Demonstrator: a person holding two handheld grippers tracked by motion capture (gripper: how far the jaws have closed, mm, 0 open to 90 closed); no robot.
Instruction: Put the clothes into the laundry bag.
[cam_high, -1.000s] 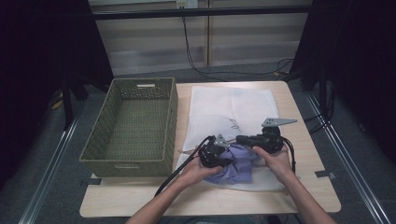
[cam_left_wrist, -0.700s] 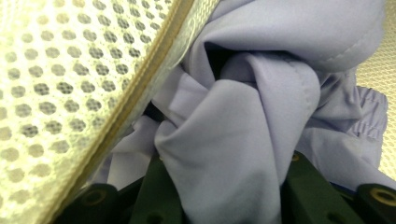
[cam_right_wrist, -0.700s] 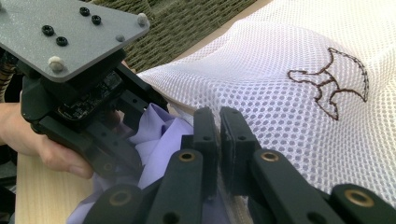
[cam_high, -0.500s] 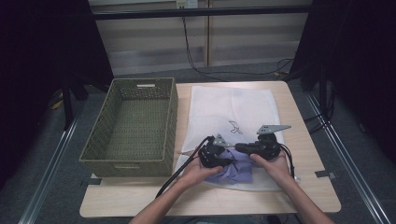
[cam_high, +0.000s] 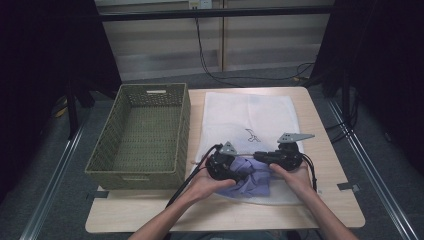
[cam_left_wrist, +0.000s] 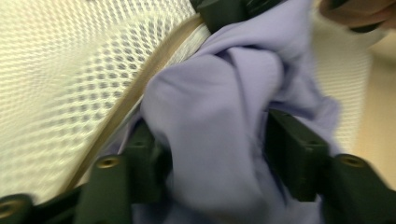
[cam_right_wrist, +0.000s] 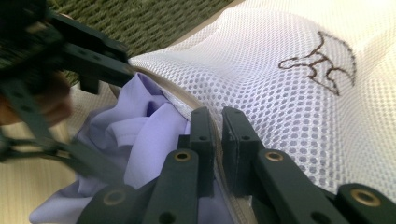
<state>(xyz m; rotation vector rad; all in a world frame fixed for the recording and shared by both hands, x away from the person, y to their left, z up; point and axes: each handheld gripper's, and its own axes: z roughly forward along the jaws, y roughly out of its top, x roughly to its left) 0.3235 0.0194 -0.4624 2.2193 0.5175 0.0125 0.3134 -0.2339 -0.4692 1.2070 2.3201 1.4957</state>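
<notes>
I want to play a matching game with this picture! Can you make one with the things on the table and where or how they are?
Things:
1. woven basket
2. mesh bag
3. purple cloth
4. right hand-held gripper

States:
A. pinching the mesh bag's rim
B. white, lying flat on the table
C. green, at the table's left side
D. bunched at the bag's near edge

Pairs: 1-C, 2-B, 3-D, 4-A

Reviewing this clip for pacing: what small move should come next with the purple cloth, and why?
Probably push the purple cloth deeper into the mesh bag. The right gripper pinches the bag's edge, while the left gripper's jaws have just been opening around the cloth, much of it outside.
</notes>
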